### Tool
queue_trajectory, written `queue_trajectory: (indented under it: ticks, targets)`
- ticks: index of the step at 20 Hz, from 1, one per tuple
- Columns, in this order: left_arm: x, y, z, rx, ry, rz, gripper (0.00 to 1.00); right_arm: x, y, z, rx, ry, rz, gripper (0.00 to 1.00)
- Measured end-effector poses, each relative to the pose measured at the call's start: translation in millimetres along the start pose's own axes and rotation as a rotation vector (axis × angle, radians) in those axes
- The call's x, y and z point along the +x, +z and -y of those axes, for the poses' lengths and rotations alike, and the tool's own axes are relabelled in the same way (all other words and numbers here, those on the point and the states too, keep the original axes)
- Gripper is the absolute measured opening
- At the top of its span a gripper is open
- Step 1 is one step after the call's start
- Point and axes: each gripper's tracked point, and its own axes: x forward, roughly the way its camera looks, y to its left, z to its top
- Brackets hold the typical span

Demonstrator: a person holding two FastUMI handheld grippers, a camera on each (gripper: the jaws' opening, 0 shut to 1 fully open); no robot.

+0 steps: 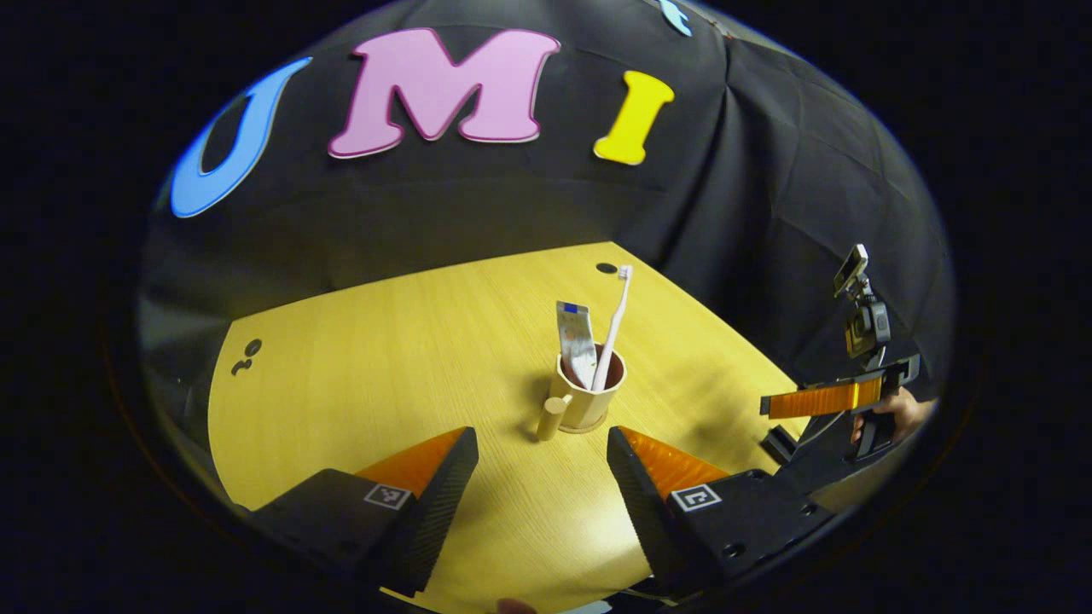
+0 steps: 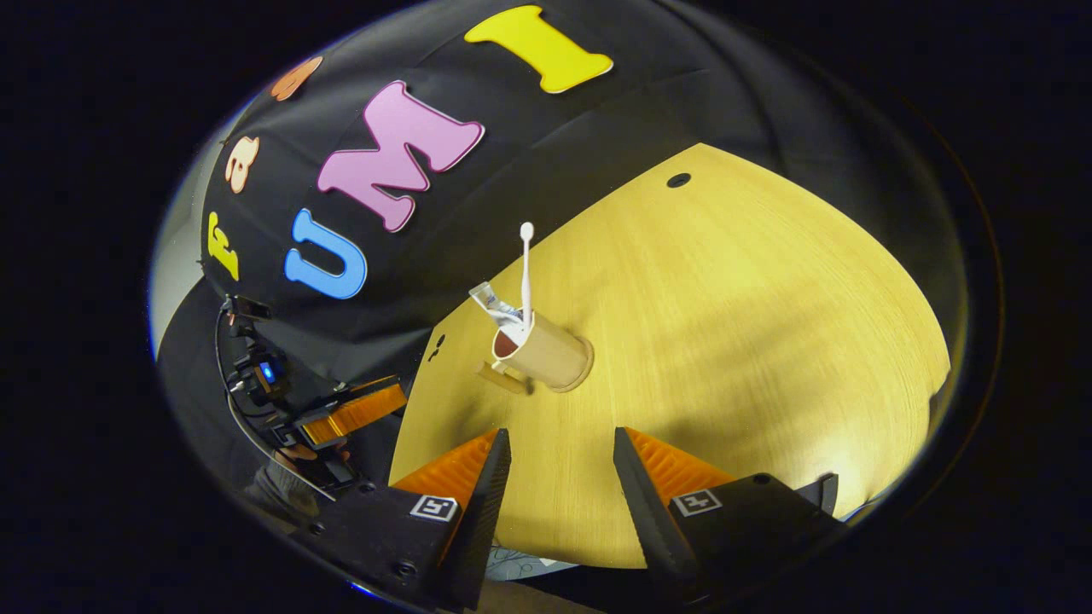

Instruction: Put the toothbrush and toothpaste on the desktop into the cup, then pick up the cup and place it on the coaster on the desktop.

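Note:
A tan cup (image 1: 589, 394) with a side handle stands upright on the yellow wooden desktop (image 1: 384, 358). A white toothbrush (image 1: 616, 320) and a toothpaste tube (image 1: 577, 341) stick up out of it. A thin round rim under its base looks like the coaster (image 1: 597, 425). My left gripper (image 1: 542, 467) is open just short of the cup, holding nothing. In the right gripper view the cup (image 2: 548, 354), toothbrush (image 2: 525, 273) and tube (image 2: 493, 300) sit ahead of my right gripper (image 2: 559, 471), which is open and apart from them.
The right gripper (image 1: 819, 399) and the hand holding it hover off the desktop's right edge. The left gripper (image 2: 351, 414) shows at the left of the right gripper view. A small dark hole (image 1: 606, 268) marks the far desktop corner. Black cloth walls the booth.

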Motion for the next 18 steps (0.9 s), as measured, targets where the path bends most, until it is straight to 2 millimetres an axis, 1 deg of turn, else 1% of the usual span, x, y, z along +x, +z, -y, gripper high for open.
queue_trajectory:
  ticks: [2, 4, 6, 10, 12, 15, 18]
  targets:
    - [-14, 0, -4, -0.048, 0.014, 0.031, 0.95, 7, -3, -14, -0.026, 0.014, -0.021, 0.76]
    - [-22, -3, -9, -0.091, 0.038, 0.053, 0.97, 14, -6, -28, -0.049, 0.030, -0.039, 0.77]
    - [-31, -3, -13, -0.120, 0.060, 0.079, 0.96, 20, -8, -41, -0.072, 0.047, -0.049, 0.77]
    - [-38, -18, -14, -0.140, 0.083, 0.073, 0.97, 29, -7, -63, -0.068, 0.067, -0.057, 0.77]
    - [-43, -21, -17, -0.146, 0.099, 0.080, 0.97, 31, -4, -68, -0.082, 0.067, -0.050, 0.77]
    - [-46, -27, -14, -0.180, 0.102, 0.083, 0.97, 35, -2, -75, -0.087, 0.075, -0.039, 0.77]
    - [-43, -34, -11, -0.202, 0.103, 0.072, 0.96, 36, -4, -80, -0.094, 0.073, -0.035, 0.77]
